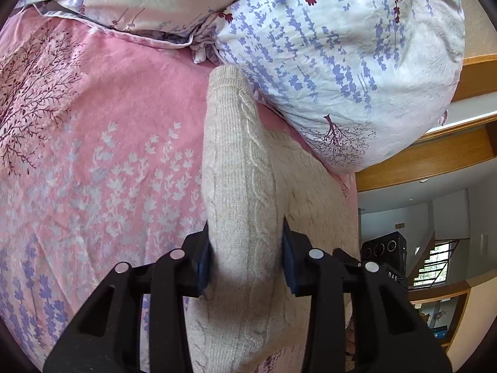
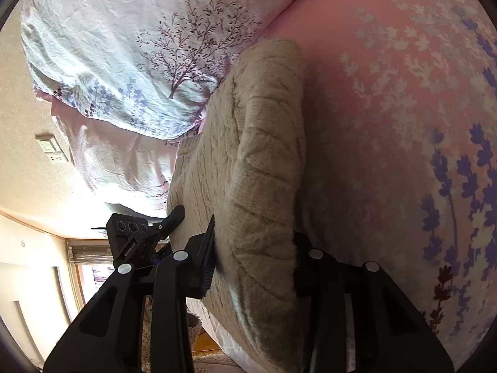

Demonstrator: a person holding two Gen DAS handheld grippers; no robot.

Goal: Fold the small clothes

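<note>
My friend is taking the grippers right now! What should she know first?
Left gripper: shut on a bunched part of the cream cable-knit sweater.
Right gripper: shut on another bunched part of the same sweater.
Where: the sweater lies on the pink flowered bedsheet, its far end beside the white pillow with purple flowers.
Done: both grips are on.
Left: the fold itself, by the look of it; the sweater is not yet a neat, flat stack. Keep both grips while moving.
</note>
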